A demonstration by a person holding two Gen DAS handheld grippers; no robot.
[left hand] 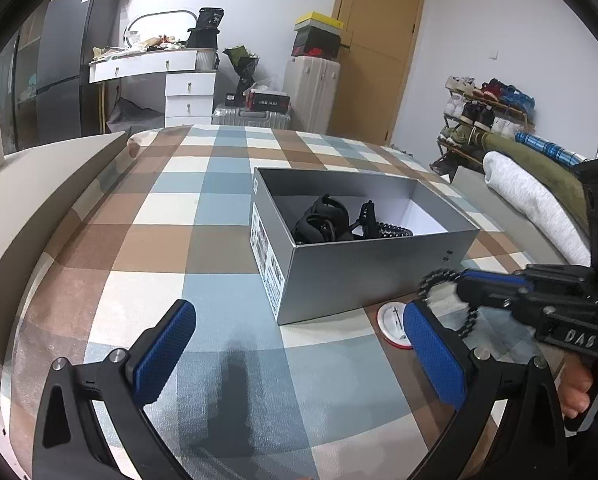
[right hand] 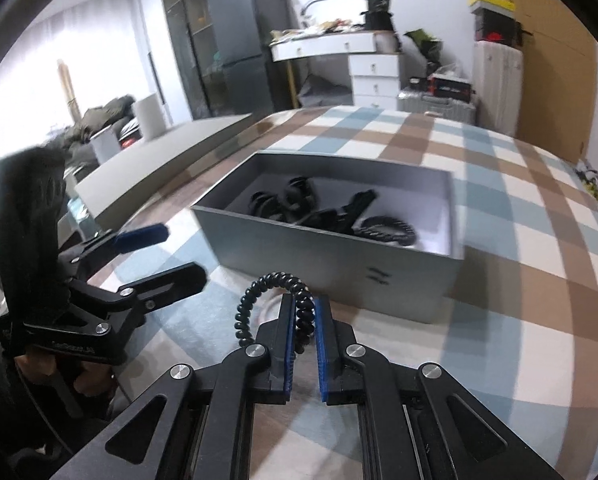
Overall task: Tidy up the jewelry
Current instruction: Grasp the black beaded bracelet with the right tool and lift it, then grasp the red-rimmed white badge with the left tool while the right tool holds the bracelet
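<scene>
Here, the right gripper (right hand: 303, 316) clamps a black beaded bracelet (right hand: 259, 300); carry it level over the open grey cardboard box (right hand: 339, 276) before releasing. The left gripper (left hand: 299, 344) hangs open, empty.

The beaded bracelet (right hand: 299, 308) looks like glossy black plastic, and the box (left hand: 363, 276) like matt grey card. The checked tablecloth (left hand: 219, 208) is soft woven cloth. The tongs' pads (left hand: 167, 356) are rough, ribbed blue rubber on matt black plastic arms with bright metal bolts.

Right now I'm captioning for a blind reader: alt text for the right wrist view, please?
The right claw is shut on a black coiled bracelet, held just short of an open grey box on a checked cloth. The box already holds dark jewelry. The left claw is open at the left.
</scene>
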